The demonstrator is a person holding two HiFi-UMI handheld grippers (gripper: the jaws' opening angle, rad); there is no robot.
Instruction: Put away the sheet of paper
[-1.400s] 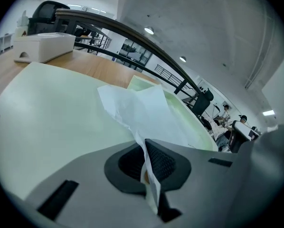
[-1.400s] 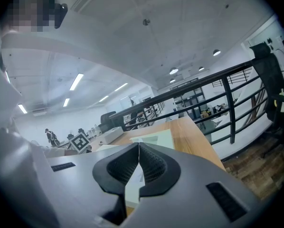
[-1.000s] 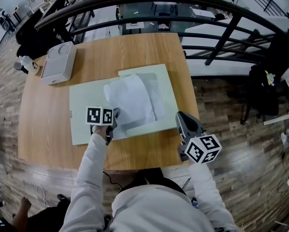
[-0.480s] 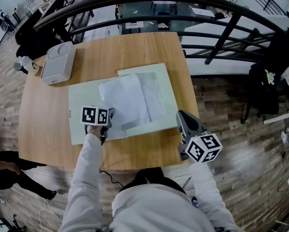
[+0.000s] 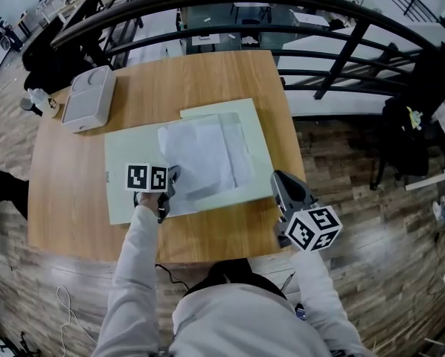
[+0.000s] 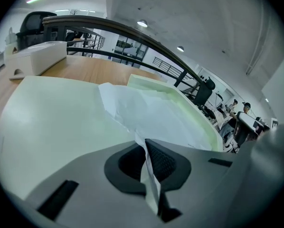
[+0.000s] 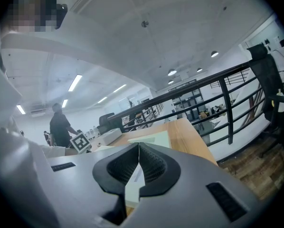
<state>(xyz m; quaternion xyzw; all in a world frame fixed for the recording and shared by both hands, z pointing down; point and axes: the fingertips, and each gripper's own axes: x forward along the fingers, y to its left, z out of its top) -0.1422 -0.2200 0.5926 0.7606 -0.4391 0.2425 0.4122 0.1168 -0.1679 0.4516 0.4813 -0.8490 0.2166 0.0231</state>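
A white sheet of paper (image 5: 200, 155) lies crumpled over an open pale green folder (image 5: 126, 162) in the middle of the wooden table. Its right part lies over the folder's raised right half (image 5: 248, 121). My left gripper (image 5: 170, 178) is at the sheet's near left corner and is shut on it. In the left gripper view, the sheet of paper (image 6: 146, 110) runs back between the pads of the left gripper (image 6: 146, 148). My right gripper (image 5: 278, 181) hovers at the table's front right edge, shut with nothing in it. The right gripper (image 7: 138, 151) shows its pads touching.
A white box-shaped device (image 5: 88, 95) and a tape roll (image 5: 50, 105) sit at the table's far left corner. A black railing (image 5: 230, 28) curves behind the table. The table edge (image 5: 297, 140) drops to wood floor on the right.
My left gripper has drawn the sheet's corner slightly to the left, and the sheet now lies flatter and squarer on the folder. The right gripper has not moved.
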